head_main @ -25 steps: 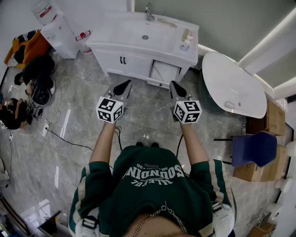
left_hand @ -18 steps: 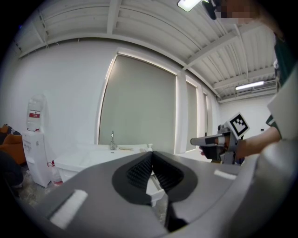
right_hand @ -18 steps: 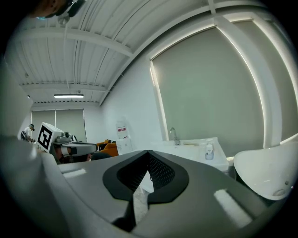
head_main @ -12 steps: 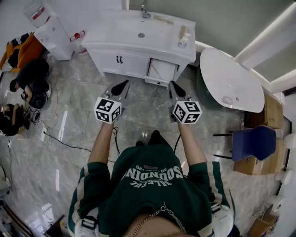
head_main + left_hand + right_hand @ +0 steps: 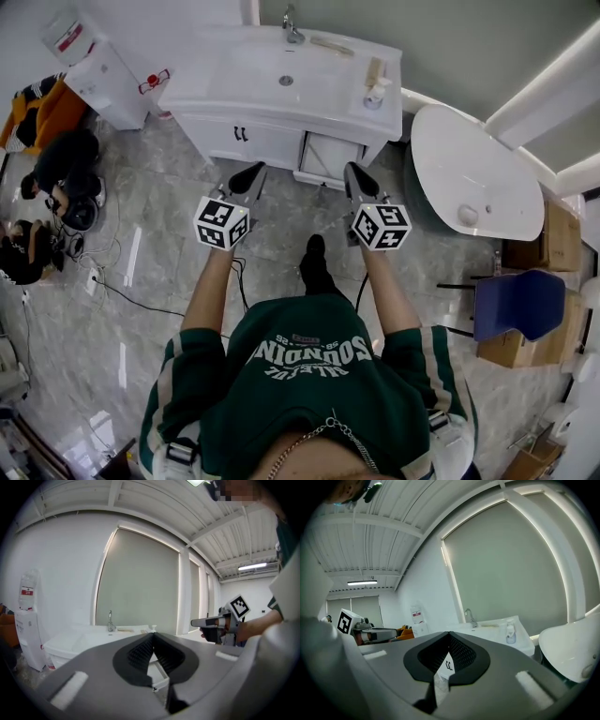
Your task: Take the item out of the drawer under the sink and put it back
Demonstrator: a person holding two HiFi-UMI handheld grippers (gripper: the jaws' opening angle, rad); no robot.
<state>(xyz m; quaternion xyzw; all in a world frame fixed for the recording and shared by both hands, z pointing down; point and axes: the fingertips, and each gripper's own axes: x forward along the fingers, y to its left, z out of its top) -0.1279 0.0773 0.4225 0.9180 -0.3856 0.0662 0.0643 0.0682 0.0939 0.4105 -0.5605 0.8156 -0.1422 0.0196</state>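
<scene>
A white sink cabinet (image 5: 246,142) stands against the far wall. Its right-hand drawer (image 5: 330,156) is pulled out, and I cannot see what lies inside. My left gripper (image 5: 254,172) hangs shut and empty over the floor, short of the cabinet doors. Level with it, my right gripper (image 5: 354,172) is shut and empty, just in front of the drawer. In the left gripper view the closed left gripper (image 5: 152,635) points at the open drawer (image 5: 158,676). The right gripper (image 5: 449,634) aims at the sink (image 5: 490,626) in its own view.
A soap bottle (image 5: 375,93) and a faucet (image 5: 292,22) sit on the sink top. A water dispenser (image 5: 94,58) stands to the left, with seated people (image 5: 58,157) and floor cables (image 5: 122,286) beyond. A white oval tub (image 5: 469,171), a blue chair (image 5: 516,302) and cardboard boxes (image 5: 559,236) are on the right.
The person has stepped toward the cabinet and a black shoe now shows ahead of the body. Both grippers stay shut, held at the same spacing.
</scene>
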